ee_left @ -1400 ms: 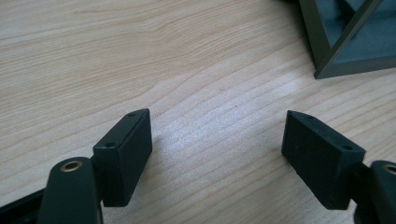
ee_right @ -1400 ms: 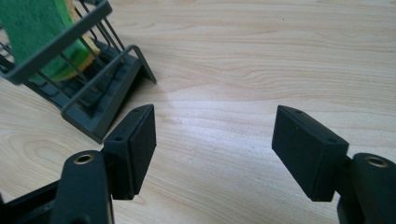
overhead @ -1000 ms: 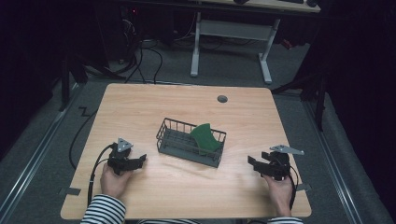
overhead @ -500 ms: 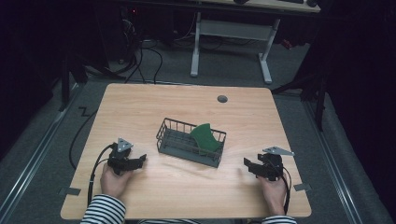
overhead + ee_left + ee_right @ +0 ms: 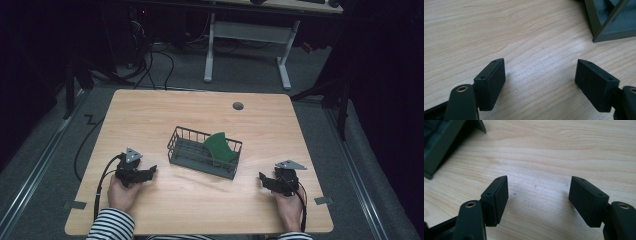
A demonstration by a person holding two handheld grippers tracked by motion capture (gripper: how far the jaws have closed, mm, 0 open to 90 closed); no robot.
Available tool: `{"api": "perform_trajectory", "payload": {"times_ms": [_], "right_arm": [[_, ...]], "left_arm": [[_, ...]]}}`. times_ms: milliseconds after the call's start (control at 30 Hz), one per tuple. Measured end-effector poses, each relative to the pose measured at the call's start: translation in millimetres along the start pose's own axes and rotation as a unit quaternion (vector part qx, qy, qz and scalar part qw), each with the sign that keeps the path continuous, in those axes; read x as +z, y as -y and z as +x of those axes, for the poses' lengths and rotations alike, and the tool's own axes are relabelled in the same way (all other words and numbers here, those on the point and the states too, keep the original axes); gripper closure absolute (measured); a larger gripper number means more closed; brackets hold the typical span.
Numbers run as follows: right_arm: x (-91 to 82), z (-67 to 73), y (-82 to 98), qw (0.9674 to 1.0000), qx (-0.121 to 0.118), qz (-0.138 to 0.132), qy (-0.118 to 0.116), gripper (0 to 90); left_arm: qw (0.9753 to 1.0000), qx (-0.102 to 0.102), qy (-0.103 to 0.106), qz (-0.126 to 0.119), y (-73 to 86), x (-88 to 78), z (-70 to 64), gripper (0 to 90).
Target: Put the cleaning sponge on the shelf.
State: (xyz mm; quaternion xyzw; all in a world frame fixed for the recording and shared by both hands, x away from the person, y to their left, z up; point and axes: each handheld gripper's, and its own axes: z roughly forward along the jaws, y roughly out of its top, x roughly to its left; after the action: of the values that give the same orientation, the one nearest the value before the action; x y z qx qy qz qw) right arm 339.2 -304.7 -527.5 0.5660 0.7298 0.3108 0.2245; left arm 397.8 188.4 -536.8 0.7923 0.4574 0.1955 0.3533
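Wooden table [image 5: 200, 115], from above | dark wire basket [image 5: 204, 151] mid-table, green piece [image 5: 220, 147] propped inside | left gripper [image 5: 149, 171] released, low beside basket's left end | right gripper [image 5: 264, 178] released, near basket's right end.

1. One wooden worktop [image 5: 150, 120].
2. One dark wire basket [image 5: 181, 155].
3. One green curved piece [image 5: 220, 147] inside the basket.
4. Two tools: left tool [image 5: 150, 171], right tool [image 5: 262, 178], each with two jaws.

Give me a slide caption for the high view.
Two open grippers, left and right, flank a wire basket holding a green piece.
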Motion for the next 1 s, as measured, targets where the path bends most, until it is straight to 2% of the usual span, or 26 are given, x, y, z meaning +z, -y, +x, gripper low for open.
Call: {"api": "perform_trajectory", "payload": {"times_ms": [67, 100, 267, 767, 900, 1000], "right_arm": [[0.7, 0.7, 0.7, 1.0, -0.002, -0.005, 0.0, 31.8], [1.7, 4.0, 0.6, 0.9999, -0.013, -0.003, 0.009, 31.6], [3.4, 5.2, 1.5, 0.9997, -0.021, -0.011, 0.011, 30.4], [4.2, 7.8, 1.1, 0.9997, -0.021, -0.008, 0.008, 27.3], [3.6, 8.2, 1.7, 0.9997, -0.02, -0.008, 0.008, 27.3], [3.6, 8.2, 1.7, 0.9997, -0.02, -0.008, 0.008, 27.2]], "left_arm": [[1.0, 0.0, 0.0, 0.0, 0.0, 0.0, 0.0, 24.9], [1.0, 0.0, 0.0, 0.0, -0.1, 0.1, 0.0, 24.9], [1.0, -0.001, 0.0, -0.001, -0.4, 0.5, 0.3, 25.1], [1.0, -0.002, -0.001, -0.001, 0.6, -0.5, 0.3, 25.1], [0.9999, -0.012, 0.003, -0.003, 1.0, -1.3, 2.5, 25.3], [1.0, -0.002, -0.002, 0.001, 0.5, -0.4, 0.1, 24.3]]}}
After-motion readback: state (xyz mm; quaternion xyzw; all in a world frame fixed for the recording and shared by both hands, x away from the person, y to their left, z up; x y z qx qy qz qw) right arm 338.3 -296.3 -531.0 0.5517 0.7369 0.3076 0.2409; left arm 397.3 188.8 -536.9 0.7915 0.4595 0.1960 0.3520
